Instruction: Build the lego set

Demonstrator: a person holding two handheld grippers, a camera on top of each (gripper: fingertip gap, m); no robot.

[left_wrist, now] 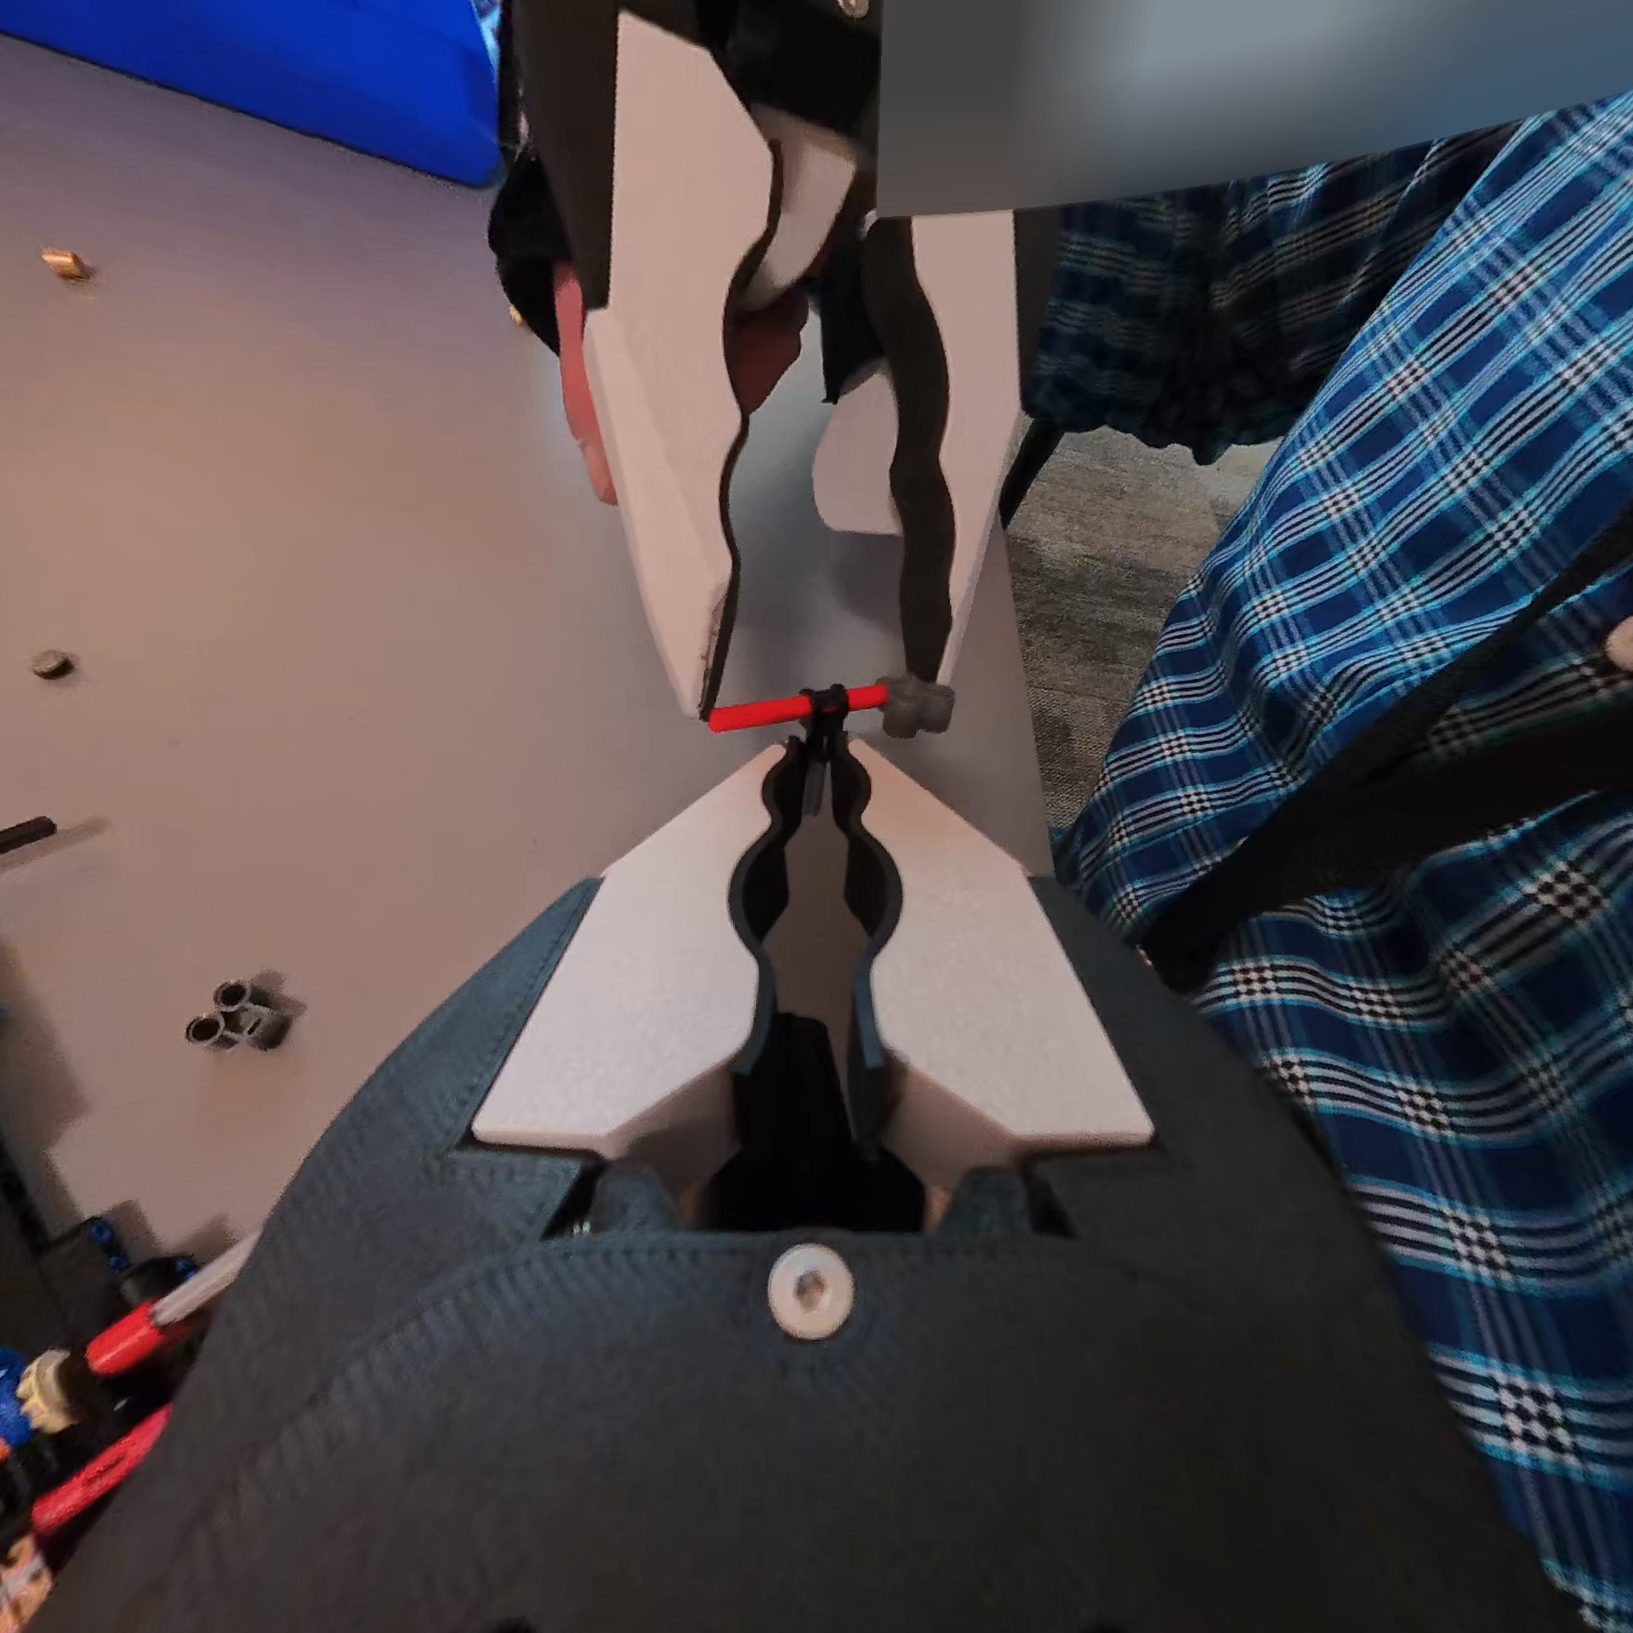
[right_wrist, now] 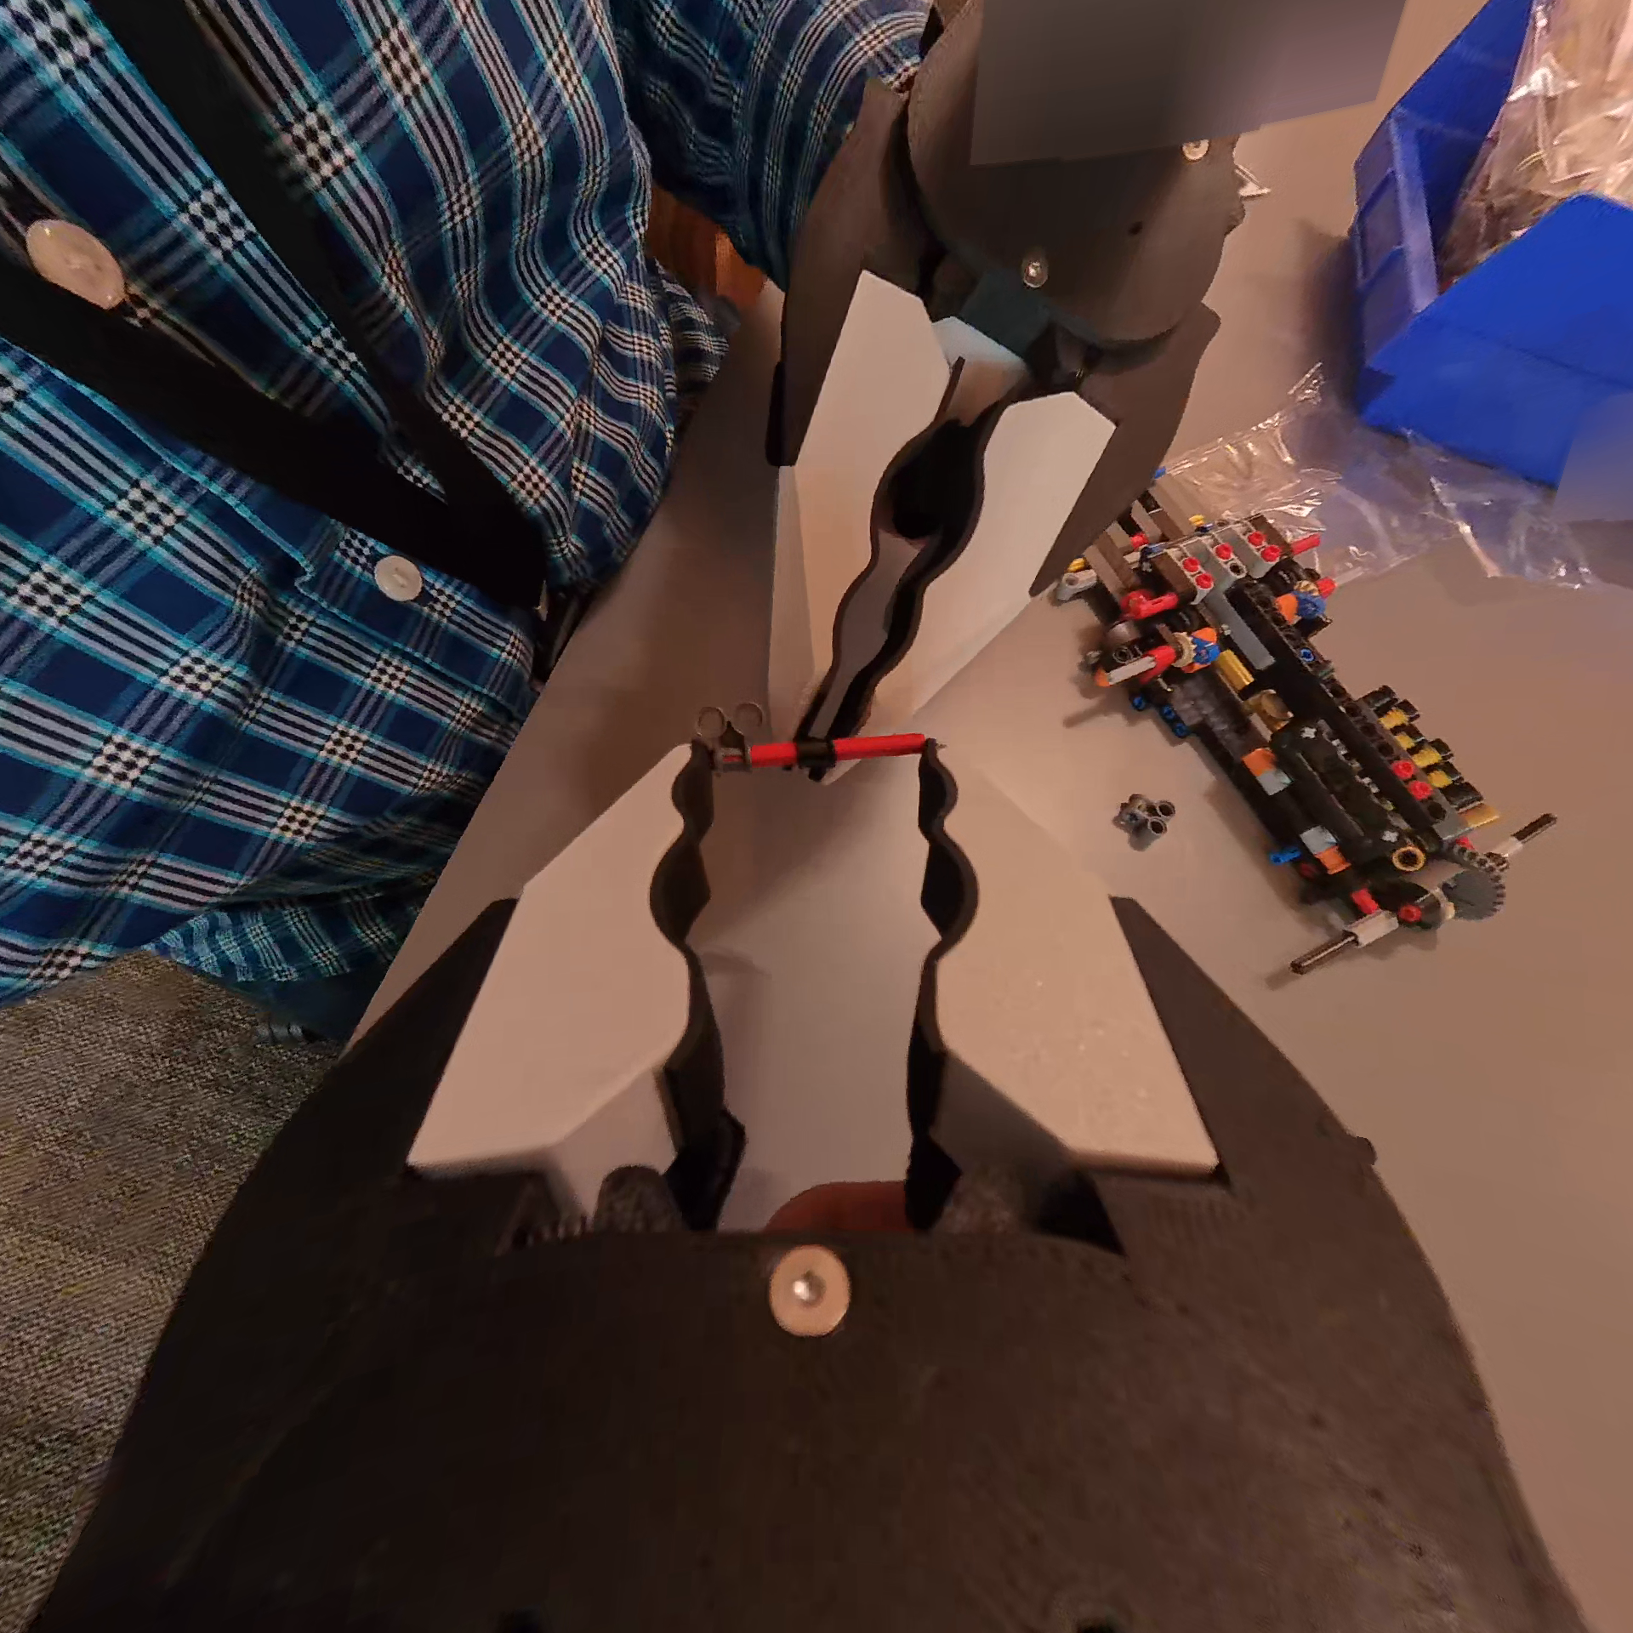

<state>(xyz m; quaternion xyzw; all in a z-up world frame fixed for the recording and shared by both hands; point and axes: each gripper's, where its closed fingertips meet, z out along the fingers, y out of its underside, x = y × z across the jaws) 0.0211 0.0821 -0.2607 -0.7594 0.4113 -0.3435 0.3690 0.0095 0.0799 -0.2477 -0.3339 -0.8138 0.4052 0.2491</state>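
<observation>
A red axle (left_wrist: 760, 714) hangs in the air above the table edge, with a black connector (left_wrist: 826, 702) around its middle and a grey connector (left_wrist: 919, 707) on one end. My left gripper (left_wrist: 817, 764) is shut on the black connector's stem. My right gripper (left_wrist: 817, 698) comes from above and spans the axle lengthwise, one finger on the bare end and one on the grey connector. In the right wrist view the right gripper (right_wrist: 813, 760) clamps the axle (right_wrist: 870, 747) end to end, the grey connector (right_wrist: 725, 729) sits at the left finger, and the left gripper (right_wrist: 817, 767) pinches the middle.
A long, partly built Lego chassis (right_wrist: 1281, 725) lies on the grey table (right_wrist: 1325, 1149). A loose grey connector (right_wrist: 1146, 817) lies near it and also shows in the left wrist view (left_wrist: 239, 1016). Blue bins (right_wrist: 1502, 353) and plastic bags (right_wrist: 1281, 459) stand behind. A person's plaid shirt (right_wrist: 265, 442) is close by. Only a small space, under 4 cm, lies between the two pairs of fingers.
</observation>
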